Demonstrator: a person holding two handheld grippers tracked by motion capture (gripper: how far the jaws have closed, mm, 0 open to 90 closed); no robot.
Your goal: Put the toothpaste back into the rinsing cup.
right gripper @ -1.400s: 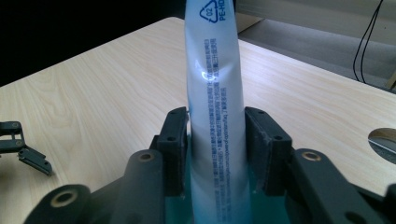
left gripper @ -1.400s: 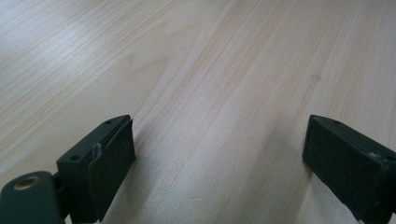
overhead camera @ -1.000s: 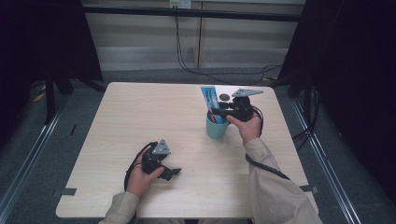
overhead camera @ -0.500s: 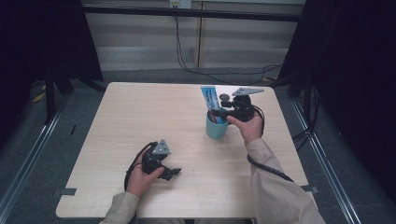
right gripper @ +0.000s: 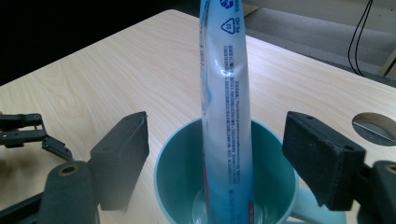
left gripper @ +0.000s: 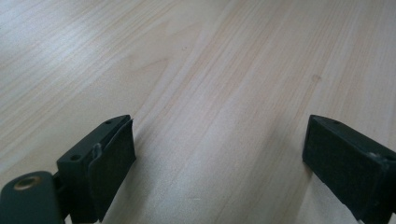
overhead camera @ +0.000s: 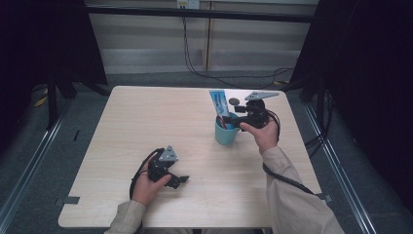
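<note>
Two jaws of the right gripper (right gripper: 215, 154) have just been opening; the tube (right gripper: 226, 107) stands untouched between them in the teal cup (right gripper: 275, 186). Left gripper (left gripper: 219, 158) gapes over bare table (left gripper: 210, 70).

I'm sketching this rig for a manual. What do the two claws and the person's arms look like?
Both the left claw and right claw are black, each topped by a grey three-cornered plate and trailing a black cable. Their jaws carry blocky black pads. The person wears beige long sleeves.

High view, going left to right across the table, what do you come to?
left gripper resting on the table → teal cup with the toothpaste tube standing in it → right gripper at the cup, jaws just opened off the tube.
</note>
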